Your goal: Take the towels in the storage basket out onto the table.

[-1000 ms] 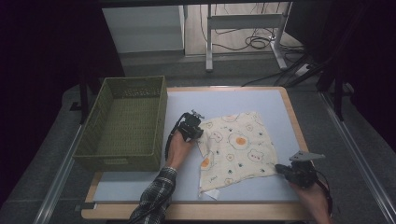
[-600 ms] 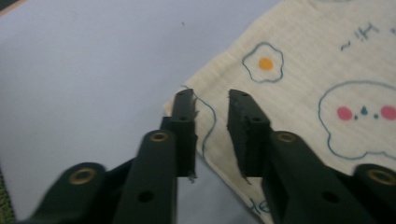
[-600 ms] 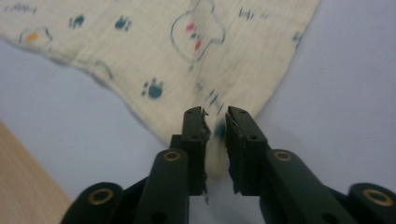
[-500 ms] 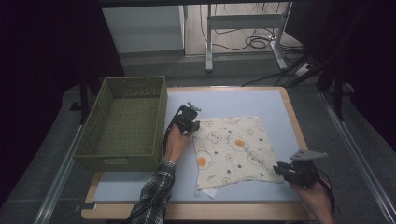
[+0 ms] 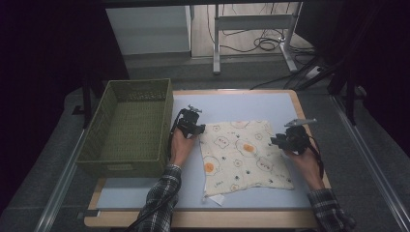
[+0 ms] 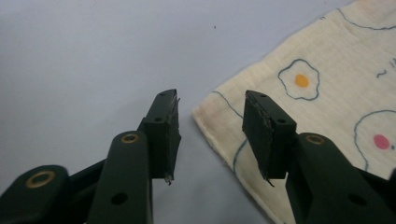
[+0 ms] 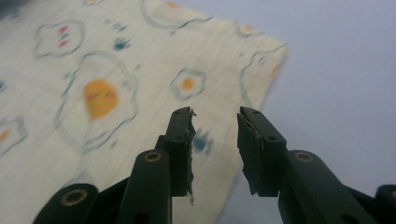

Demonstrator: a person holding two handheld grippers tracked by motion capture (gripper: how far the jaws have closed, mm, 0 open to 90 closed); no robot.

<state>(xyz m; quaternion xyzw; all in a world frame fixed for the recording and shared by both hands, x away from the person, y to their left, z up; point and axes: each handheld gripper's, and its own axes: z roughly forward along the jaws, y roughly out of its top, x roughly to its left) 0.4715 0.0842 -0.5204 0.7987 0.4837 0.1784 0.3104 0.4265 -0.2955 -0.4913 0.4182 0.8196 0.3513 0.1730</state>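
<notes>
Both hand-held grippers, left [image 5: 192,126] & right [image 5: 285,141], just opening (nothing clamped) at cloth [image 5: 241,157] corners, basket [image 5: 126,126] nearby.

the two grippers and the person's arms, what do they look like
Both grippers, left and right, are black, each with two jaws. In the gripper views the jaws are flat rectangular blocks with frayed pad edges, on dark arms with brass-coloured rivets. A grey three-cornered plate tops the right gripper, and a black cable loops by that wrist. Both sleeves, left and right, are dark plaid.
</notes>
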